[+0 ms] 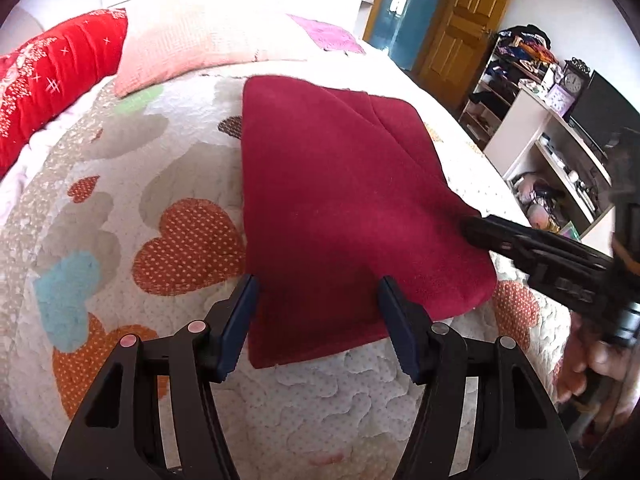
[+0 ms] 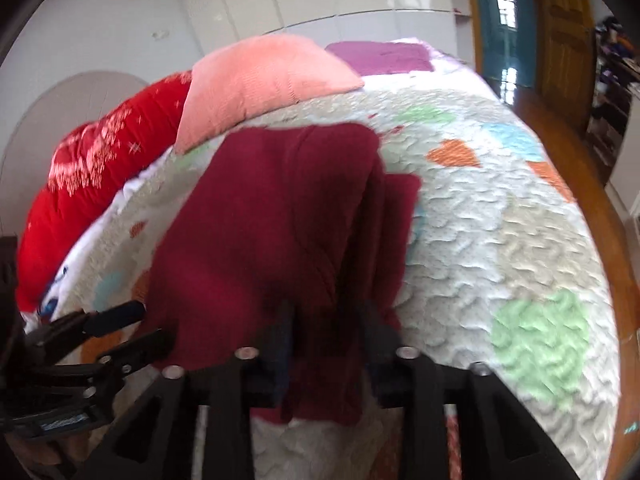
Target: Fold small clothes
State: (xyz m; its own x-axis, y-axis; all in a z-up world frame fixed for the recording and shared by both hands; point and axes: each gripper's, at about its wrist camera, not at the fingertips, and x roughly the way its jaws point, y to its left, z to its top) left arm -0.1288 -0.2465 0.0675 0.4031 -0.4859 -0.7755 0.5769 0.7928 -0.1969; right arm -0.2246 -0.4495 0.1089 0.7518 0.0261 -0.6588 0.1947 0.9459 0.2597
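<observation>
**Bright bedroom, cluttered shelves**

A bed under a heart-patched quilt fills the room, with a red pillow and pink pillow at its head. Beyond stand a wooden door, white shelving with a clock, and pale, sunlit walls.

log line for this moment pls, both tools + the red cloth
left tool: open, over near edge | right tool: gripping maroon cloth | cloth: folded on heart quilt

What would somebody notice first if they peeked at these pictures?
Probably the dark red cloth, folded on the heart-patterned quilt in the middle of the bed. The right claw pinches its near edge, while the left claw hangs open beside it. Behind sit a bright red pillow and a pink pillow.
</observation>
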